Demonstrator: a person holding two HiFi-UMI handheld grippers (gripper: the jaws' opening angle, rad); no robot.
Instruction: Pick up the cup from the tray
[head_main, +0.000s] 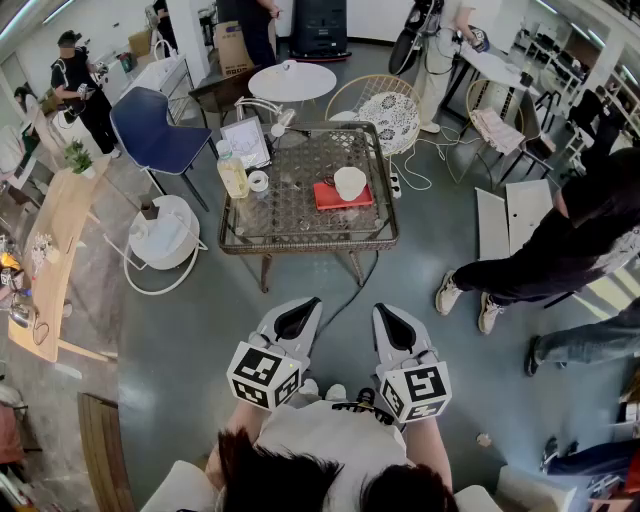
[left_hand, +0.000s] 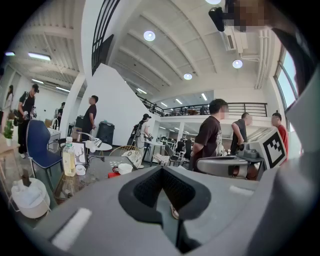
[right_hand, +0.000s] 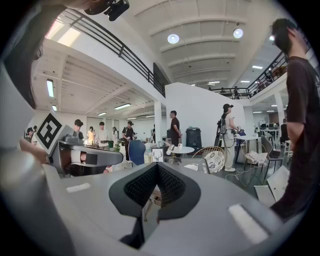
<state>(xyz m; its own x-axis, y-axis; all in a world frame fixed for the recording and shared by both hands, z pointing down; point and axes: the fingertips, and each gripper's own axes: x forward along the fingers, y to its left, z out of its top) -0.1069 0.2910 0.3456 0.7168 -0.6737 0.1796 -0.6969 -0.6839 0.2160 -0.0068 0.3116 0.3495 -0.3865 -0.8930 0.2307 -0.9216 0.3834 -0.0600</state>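
Two grippers, both with jaws together and nothing between them: my left gripper (head_main: 297, 318) and right gripper (head_main: 392, 322) sit low, close to my body. The small white round cup (head_main: 350, 183) stands upright on the flat red tray (head_main: 328, 198), on the wicker-framed glass-topped table (head_main: 300, 248). It lies straight ahead and well apart from both tools, with bare floor between. From the head view it sits about midway between the two, a shade toward the right one, so either could take it. I can see no handle to set an approach. The left gripper view catches the cup left of its jaws; in the right gripper view I cannot pick it out.
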